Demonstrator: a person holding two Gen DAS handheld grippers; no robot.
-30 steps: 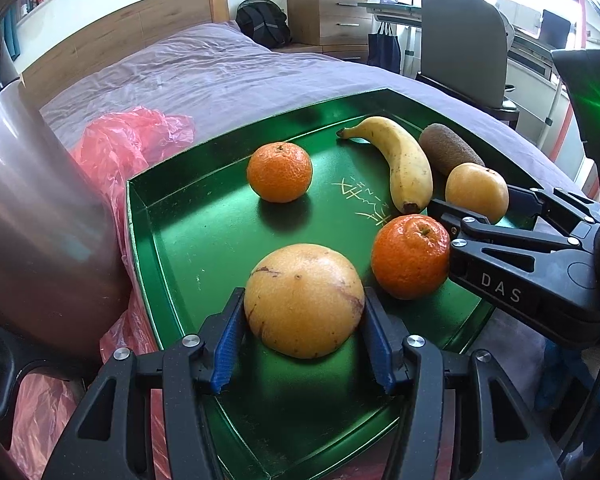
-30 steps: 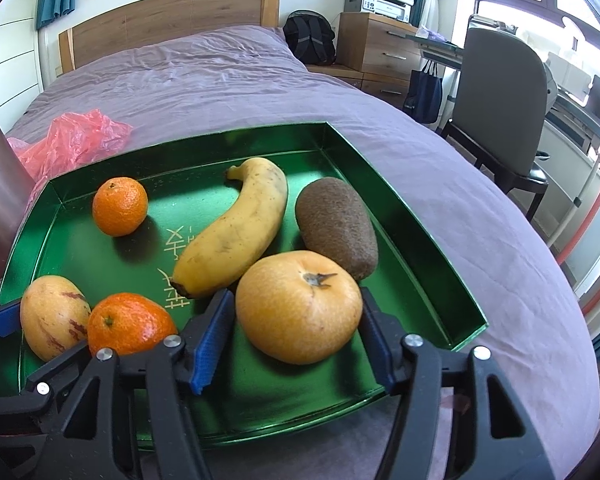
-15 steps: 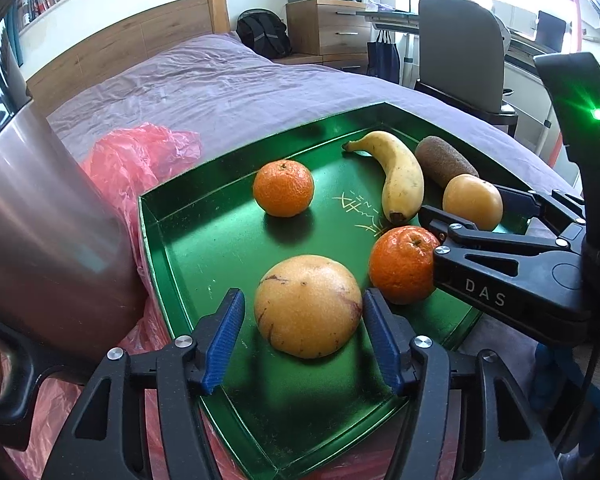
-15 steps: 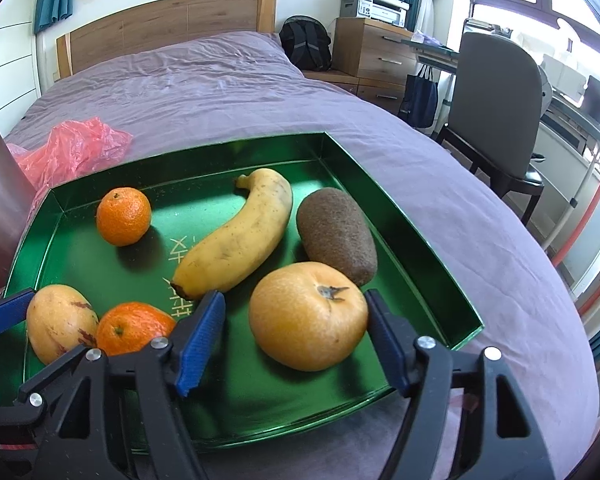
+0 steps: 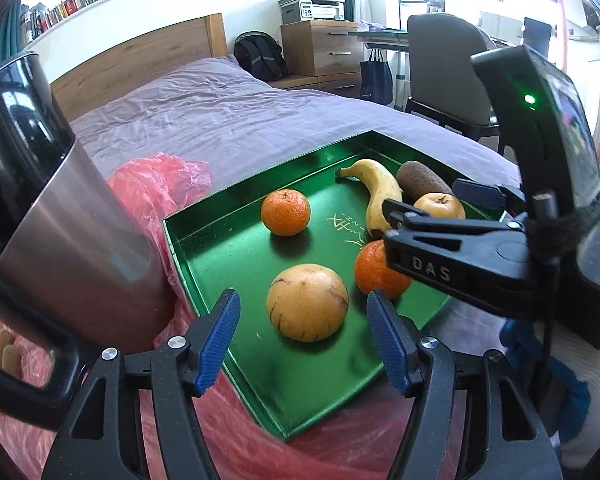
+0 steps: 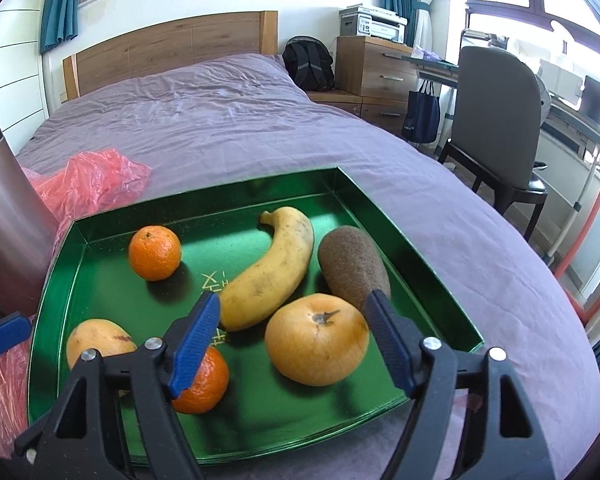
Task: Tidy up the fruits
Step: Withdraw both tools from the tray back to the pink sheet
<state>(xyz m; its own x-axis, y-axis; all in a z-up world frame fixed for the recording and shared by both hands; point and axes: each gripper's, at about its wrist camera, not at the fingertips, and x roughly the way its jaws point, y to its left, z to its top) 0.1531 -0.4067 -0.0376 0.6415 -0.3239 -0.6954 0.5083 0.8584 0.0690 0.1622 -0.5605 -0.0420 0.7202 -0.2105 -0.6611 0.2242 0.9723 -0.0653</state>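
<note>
A green tray (image 5: 204, 256) (image 6: 384, 216) on the purple bed holds several fruits. A yellow round fruit (image 5: 307, 307) (image 6: 96, 344) lies just beyond my open, empty left gripper (image 5: 302, 336). A yellow apple-like fruit (image 6: 317, 344) (image 5: 440, 206) lies under my open, empty right gripper (image 6: 294, 338), not touched. Two mandarins (image 6: 154, 253) (image 6: 204, 380), a banana (image 6: 272, 272) and a brown kiwi (image 6: 354, 268) also lie in the tray. The right gripper shows in the left wrist view (image 5: 452, 204) above the tray's right side.
A pink plastic bag (image 5: 160, 184) (image 6: 88, 184) lies left of and under the tray. A tall metal cylinder (image 5: 56, 216) stands at the left. A chair (image 6: 496, 120), a desk and drawers stand right of the bed.
Both grippers have let go of their fruits, opened wider, and drawn back and up from the tray. The yellow round fruit and the apple-like fruit stay in the tray.
</note>
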